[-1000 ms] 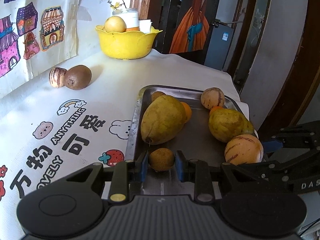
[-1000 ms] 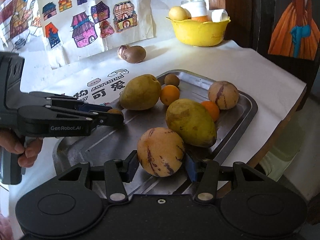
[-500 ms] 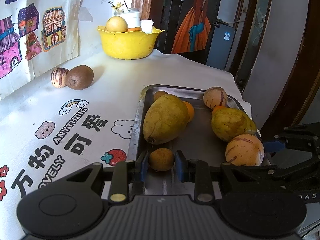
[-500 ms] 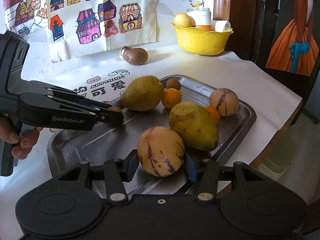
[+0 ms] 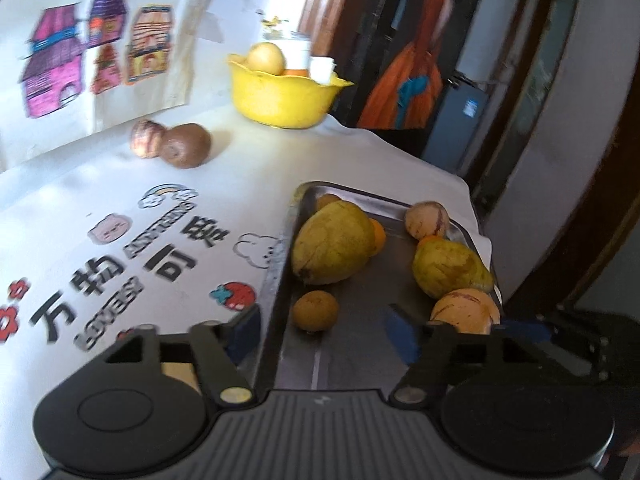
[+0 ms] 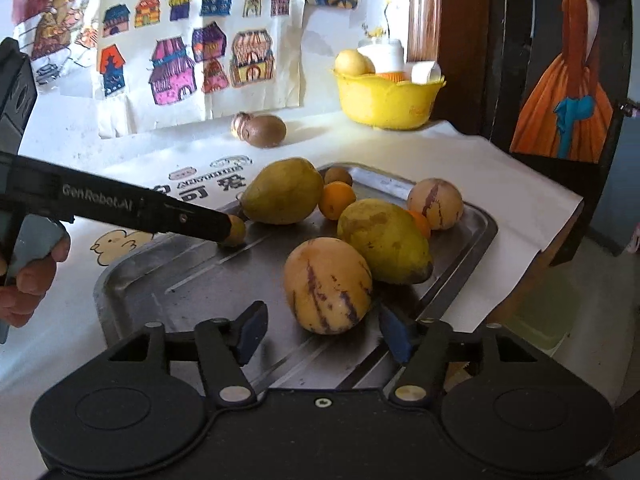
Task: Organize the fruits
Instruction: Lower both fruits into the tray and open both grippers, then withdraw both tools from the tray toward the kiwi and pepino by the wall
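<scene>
A small brown round fruit [image 5: 314,312] rests on the metal tray [image 5: 276,276] near its left rim. My left gripper [image 5: 324,334] straddles it with jaws opening, and the blue pads are clear of it. In the right wrist view that gripper [image 6: 228,229] reaches in from the left, its tip beside the same fruit [image 6: 239,230]. A striped yellow pepino melon [image 6: 328,284] sits on the tray [image 6: 120,280] between the opening jaws of my right gripper [image 6: 323,330]. The left pad stands well off it; the right pad is close beside it.
The tray also holds two large yellow-green mangoes [image 6: 284,192] [image 6: 384,240], oranges [image 6: 336,200], another striped melon [image 6: 436,202] and a small brown fruit [image 6: 338,176]. A kiwi [image 6: 266,131] and a yellow bowl [image 6: 388,100] stand on the printed cloth behind. A hand [image 6: 28,280] grips the left tool.
Both grippers were shut on their fruit and have now opened. The small brown fruit and the striped melon lie free on the tray. The left view has rolled slightly.
</scene>
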The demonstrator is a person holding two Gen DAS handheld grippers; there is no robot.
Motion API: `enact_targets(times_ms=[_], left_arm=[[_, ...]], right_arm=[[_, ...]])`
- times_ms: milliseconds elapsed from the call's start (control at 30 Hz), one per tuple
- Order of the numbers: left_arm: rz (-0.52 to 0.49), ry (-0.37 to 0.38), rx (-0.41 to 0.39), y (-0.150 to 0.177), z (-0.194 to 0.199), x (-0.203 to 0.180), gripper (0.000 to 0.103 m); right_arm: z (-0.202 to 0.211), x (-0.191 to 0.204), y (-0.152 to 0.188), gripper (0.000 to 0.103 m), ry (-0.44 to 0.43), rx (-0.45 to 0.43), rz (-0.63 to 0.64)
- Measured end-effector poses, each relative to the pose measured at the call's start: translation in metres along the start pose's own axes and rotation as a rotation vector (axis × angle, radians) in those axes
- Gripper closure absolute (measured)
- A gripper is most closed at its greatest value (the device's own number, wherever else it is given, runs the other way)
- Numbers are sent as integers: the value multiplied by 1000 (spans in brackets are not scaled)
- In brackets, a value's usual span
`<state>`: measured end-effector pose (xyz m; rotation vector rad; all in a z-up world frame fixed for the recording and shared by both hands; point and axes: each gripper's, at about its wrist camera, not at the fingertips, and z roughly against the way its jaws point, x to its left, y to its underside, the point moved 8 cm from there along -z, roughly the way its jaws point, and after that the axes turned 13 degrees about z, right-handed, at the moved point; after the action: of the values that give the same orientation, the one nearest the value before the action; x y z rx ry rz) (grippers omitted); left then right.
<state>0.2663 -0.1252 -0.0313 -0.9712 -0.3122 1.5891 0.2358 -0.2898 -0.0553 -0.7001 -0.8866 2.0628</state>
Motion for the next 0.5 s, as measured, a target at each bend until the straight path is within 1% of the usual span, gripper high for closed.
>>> enact_targets(times_ms=[33,100,133,200,267,333,367,433,500], left_arm=[[11,-3,-8,1,4,2,23],[25,-13,-20,1,12,7,16],[31,-19,-29,1,16,9,14],[40,-30,-44,2,23,13,5],[45,-49,-60,3,32,18,1],[39,-69,-71,5,38,22,1],[36,-80,-71,6,40,24,1],[40,-106,-76,10,46,29,0],[40,-114,-77,16,52,34,0]], right_arm=[[4,1,0,28,6,-14,-2],[12,2,-1,20,13,-40,-13],[16,2,-1,19,15,-52,-18],[23,4,-2,13,21,-73,-25],[29,7,-3,8,26,-83,-28],[35,11,-2,4,28,-91,-31],[38,14,-2,1,29,-94,-30],[43,20,0,1,32,-91,-25],[47,27,3,1,30,-77,-19]])
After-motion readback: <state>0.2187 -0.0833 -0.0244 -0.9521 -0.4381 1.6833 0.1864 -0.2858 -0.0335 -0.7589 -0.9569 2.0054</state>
